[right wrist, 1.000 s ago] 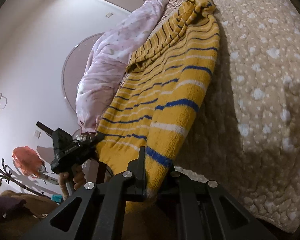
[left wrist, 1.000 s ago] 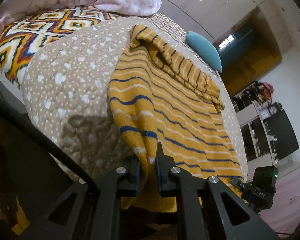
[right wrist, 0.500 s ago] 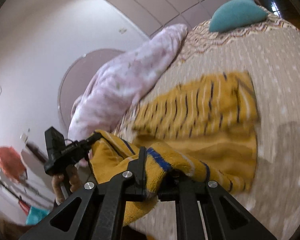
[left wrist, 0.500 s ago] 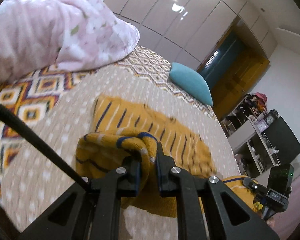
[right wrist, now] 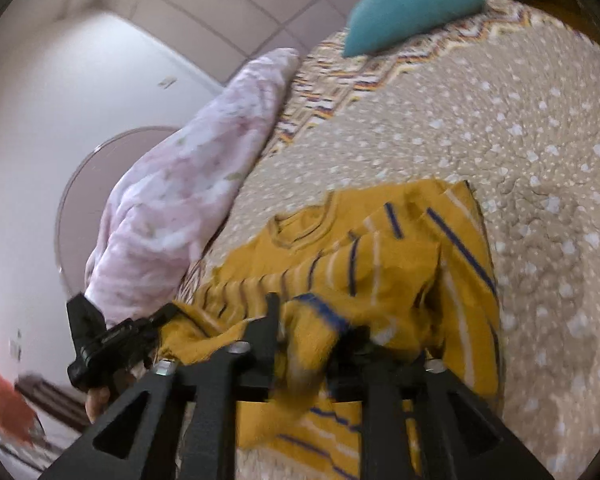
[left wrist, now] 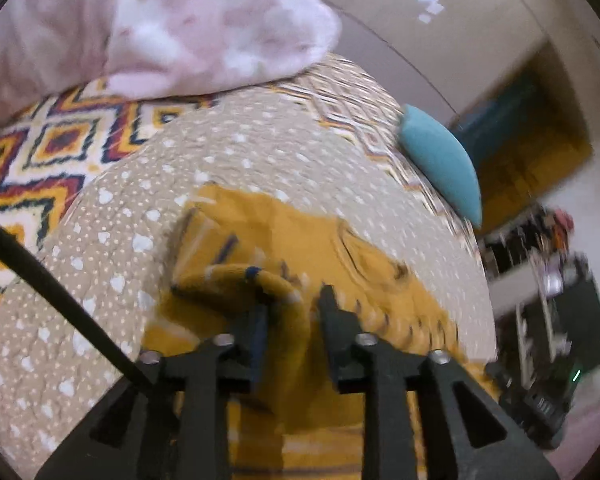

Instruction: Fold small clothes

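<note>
Right, both grippers look parted w/ the hem of the yellow striped sweater (left wrist: pixel 300 240) lying loose between the fingers: left gripper (left wrist: pixel 292 312) open, cloth draped in the gap; right gripper (right wrist: pixel 312 320) open too, tho blur makes it less sure. Sweater sits doubled over on the dotted quilt (right wrist: pixel 500 120), toward the near edge of the bed.

Risk: hem snags on a finger as the grippers pull away, dragging the fold askew, prob. uneven edges.

Right view shows the neckline and the person's left hand (right wrist: pixel 96 400); left view shows the patterned sheet (left wrist: pixel 32 160) instead.
</note>
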Demonstrator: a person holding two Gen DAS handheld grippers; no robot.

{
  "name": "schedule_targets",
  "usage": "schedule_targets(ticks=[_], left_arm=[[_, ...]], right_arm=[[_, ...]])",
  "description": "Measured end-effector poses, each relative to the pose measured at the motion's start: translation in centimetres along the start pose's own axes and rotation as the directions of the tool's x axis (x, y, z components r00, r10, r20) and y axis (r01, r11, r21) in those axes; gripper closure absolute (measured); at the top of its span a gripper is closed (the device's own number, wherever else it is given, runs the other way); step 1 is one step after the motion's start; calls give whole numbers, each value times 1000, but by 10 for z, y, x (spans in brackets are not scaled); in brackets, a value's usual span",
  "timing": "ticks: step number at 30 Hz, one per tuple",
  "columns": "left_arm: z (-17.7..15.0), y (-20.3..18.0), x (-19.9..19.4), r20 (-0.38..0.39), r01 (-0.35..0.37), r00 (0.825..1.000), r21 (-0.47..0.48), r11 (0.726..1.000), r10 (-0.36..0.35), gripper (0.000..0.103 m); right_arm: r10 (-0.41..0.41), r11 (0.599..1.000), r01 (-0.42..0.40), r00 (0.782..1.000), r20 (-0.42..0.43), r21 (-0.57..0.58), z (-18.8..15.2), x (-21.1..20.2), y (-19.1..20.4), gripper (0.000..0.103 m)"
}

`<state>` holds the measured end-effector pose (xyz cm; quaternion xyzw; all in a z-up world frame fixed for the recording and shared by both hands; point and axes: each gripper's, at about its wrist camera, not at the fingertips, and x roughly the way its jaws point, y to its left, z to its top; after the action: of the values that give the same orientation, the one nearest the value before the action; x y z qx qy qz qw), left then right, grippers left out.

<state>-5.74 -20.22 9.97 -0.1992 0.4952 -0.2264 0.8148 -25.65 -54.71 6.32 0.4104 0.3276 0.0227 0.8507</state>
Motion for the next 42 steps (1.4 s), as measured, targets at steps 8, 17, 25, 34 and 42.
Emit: schedule_targets(ticks=[8,17,25,34,42], left_arm=[[45,29,28,15,-12,1000,-119,993,13,61],[30,20,19,24,-80,997,63,995,78,48],[-25,43,-12,-11,-40,999,178,983,43,34],[-72,66,-3,-141,60,990,242,968,-26,59],[-61,32,-29,-60,-204,966,412,888,250,90]], right_arm=[[-56,978,54,998,8,201,53,50,-55,47],[-110,971,90,991,77,223,76,32,-69,31],[-111,994,111,994,1,8,13,-15,-52,31],[-135,989,132,990,-46,-60,-78,-45,-62,25],[-265,964,263,962,-72,-42,-69,-44,-76,90]])
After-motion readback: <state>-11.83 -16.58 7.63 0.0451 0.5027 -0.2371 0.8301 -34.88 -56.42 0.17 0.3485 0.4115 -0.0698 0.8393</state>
